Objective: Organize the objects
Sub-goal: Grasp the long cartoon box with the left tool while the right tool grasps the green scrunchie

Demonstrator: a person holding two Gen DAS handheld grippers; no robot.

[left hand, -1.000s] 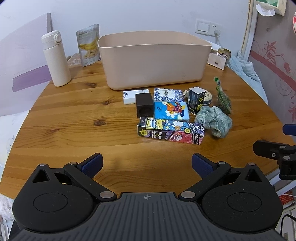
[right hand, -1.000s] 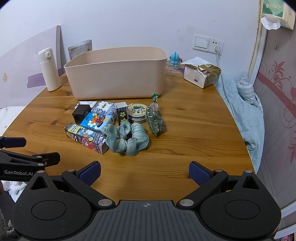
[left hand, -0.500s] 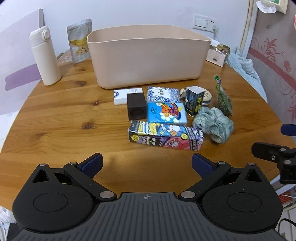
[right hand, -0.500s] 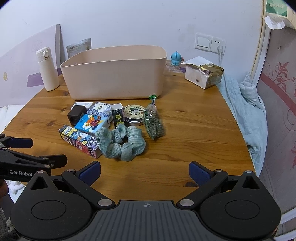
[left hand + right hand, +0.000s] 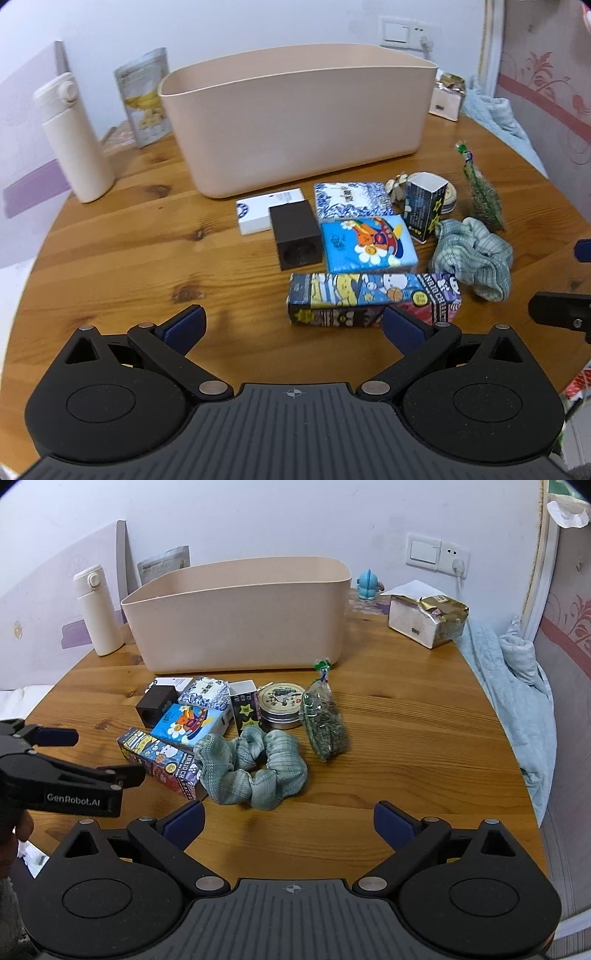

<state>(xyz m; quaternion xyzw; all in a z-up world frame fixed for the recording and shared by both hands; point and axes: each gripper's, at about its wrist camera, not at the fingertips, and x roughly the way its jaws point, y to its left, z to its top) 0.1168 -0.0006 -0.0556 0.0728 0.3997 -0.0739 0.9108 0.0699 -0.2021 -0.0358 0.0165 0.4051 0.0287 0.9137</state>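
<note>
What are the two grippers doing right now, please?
Left gripper: open, holding nothing, near the cartoon box.
Right gripper: open, holding nothing, near the scrunchie.

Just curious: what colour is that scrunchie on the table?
The scrunchie is pale green-blue with faint checks, clearest in the right wrist view.

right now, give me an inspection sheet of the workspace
Surface: round wooden table, knotty planks.
Job's things: pink bin upright, nothing seen inside; cartoon box, blue tissue pack, black cube, green scrunchie, round tin, herb bag clustered in front of the bin.
Clutter: white bottle, snack pouch, blue figurine, foil-topped box.
Grippers: left gripper open, empty; right gripper open, empty.
Cables: white cord plugged into the wall socket.
Surroundings: white wall, blue cloth at the table's right edge.
</note>
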